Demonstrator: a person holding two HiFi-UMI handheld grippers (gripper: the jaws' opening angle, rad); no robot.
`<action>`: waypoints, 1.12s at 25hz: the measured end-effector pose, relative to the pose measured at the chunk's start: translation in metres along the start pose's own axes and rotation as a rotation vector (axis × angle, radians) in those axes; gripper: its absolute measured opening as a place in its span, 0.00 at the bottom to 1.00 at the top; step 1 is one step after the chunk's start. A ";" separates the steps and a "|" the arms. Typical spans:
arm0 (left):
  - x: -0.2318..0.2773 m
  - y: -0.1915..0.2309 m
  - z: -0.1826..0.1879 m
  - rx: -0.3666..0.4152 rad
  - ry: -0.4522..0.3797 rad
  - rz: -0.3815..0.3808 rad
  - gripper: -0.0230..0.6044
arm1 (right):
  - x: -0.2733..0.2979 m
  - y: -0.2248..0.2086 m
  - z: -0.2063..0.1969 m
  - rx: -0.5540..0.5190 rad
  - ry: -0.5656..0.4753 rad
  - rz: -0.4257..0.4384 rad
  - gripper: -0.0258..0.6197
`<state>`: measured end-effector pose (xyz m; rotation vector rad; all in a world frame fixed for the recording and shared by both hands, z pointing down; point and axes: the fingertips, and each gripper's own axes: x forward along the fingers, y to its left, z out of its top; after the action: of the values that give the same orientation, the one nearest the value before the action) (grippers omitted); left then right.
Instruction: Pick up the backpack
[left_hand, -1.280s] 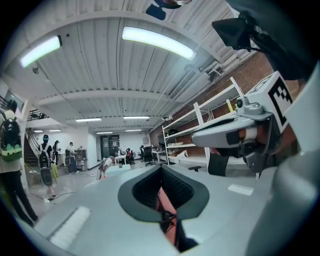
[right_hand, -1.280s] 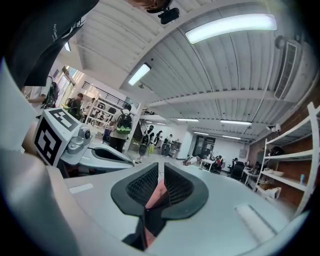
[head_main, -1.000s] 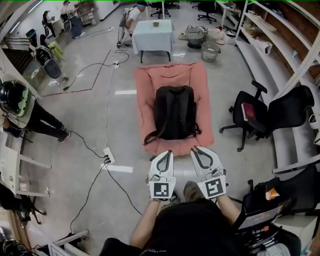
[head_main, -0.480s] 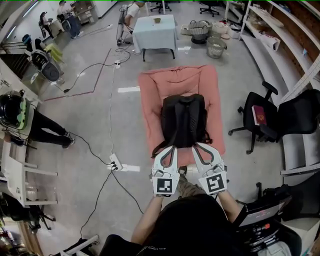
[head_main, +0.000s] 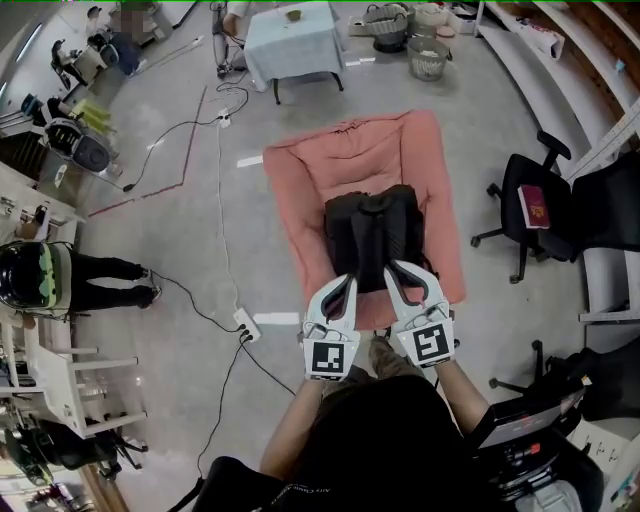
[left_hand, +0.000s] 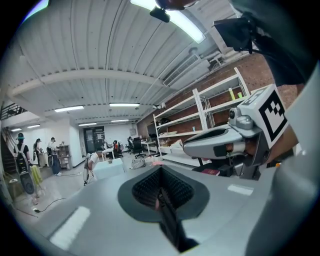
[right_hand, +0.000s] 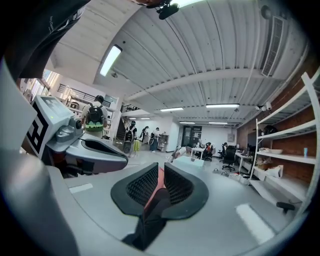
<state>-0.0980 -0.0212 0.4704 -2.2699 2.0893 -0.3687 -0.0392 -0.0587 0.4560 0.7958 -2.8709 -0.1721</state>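
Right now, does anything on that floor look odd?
Mildly. A black backpack lies flat on a pink mat spread on the bare floor, and the mat's far edge is rumpled. Loose cables trail across to a power strip. Nothing looks spilled or broken.

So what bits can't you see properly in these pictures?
- Backpack, head view: its near end is hidden under the left gripper and right gripper. Cannot tell whether they touch it.
- Right gripper view: a dark sliver shows between the jaws, too little to name.
- Book on the chair, head view: cover too small to read.
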 end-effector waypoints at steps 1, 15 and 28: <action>0.005 0.003 -0.004 0.002 0.006 -0.005 0.04 | 0.007 -0.002 -0.009 0.006 0.015 -0.002 0.12; 0.052 0.040 -0.051 -0.051 0.054 -0.162 0.04 | 0.147 -0.020 -0.143 0.133 0.329 0.005 0.26; 0.093 0.094 -0.052 0.010 0.028 -0.367 0.04 | 0.215 -0.020 -0.257 0.247 0.651 -0.065 0.56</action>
<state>-0.1940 -0.1146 0.5172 -2.6531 1.6679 -0.4219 -0.1648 -0.2051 0.7310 0.7996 -2.2698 0.3740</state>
